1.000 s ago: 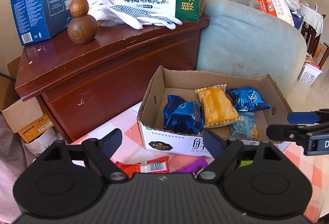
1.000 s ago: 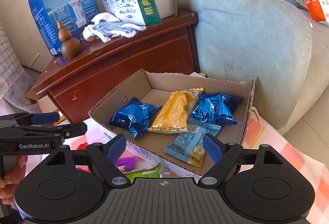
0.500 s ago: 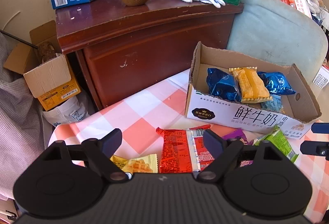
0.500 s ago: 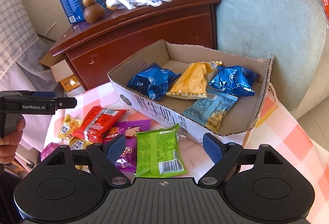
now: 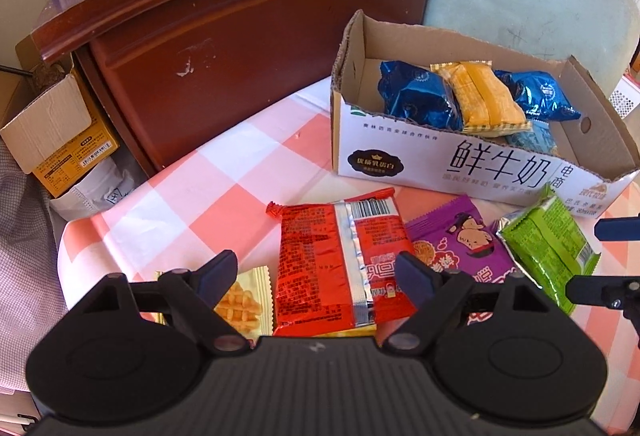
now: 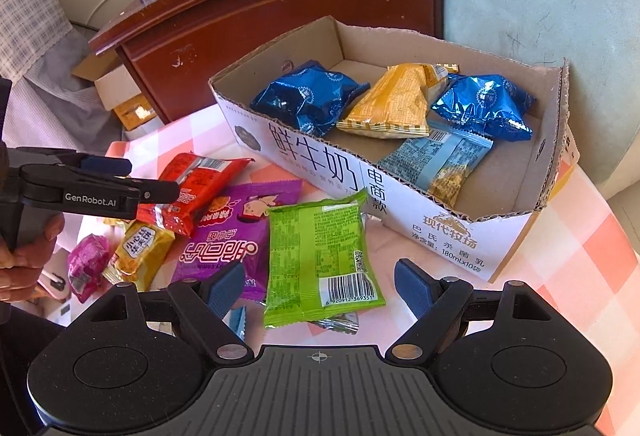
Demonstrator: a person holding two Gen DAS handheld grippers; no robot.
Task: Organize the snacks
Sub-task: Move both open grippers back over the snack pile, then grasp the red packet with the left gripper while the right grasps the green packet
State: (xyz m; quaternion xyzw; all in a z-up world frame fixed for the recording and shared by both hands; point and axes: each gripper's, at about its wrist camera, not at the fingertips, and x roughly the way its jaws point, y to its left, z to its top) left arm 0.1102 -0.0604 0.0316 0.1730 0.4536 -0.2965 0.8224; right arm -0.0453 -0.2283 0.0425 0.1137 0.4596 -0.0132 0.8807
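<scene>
Hanging over the pink and white checked cloth (image 5: 224, 176), the left gripper (image 5: 316, 276) has its two fingers wide apart with nothing pinched between them. Under it lies a red snack bag (image 5: 340, 256), and a small yellow waffle pack (image 5: 244, 300) sits just beside that. The right gripper (image 6: 320, 286) has its fingers wide apart too and holds nothing. A green snack bag (image 6: 320, 256) lies flat on the cloth right under it, next to a purple snack bag (image 6: 228, 236). Behind these bags stands the cardboard box (image 6: 320, 172) with its top cut off. Inside the box are two shiny blue bags (image 6: 308, 96), an orange bag (image 6: 396, 100) between them, and a light blue pack (image 6: 440, 160) near the front wall. A hand (image 6: 24, 260) holds the left gripper's handle at the edge of the right view.
</scene>
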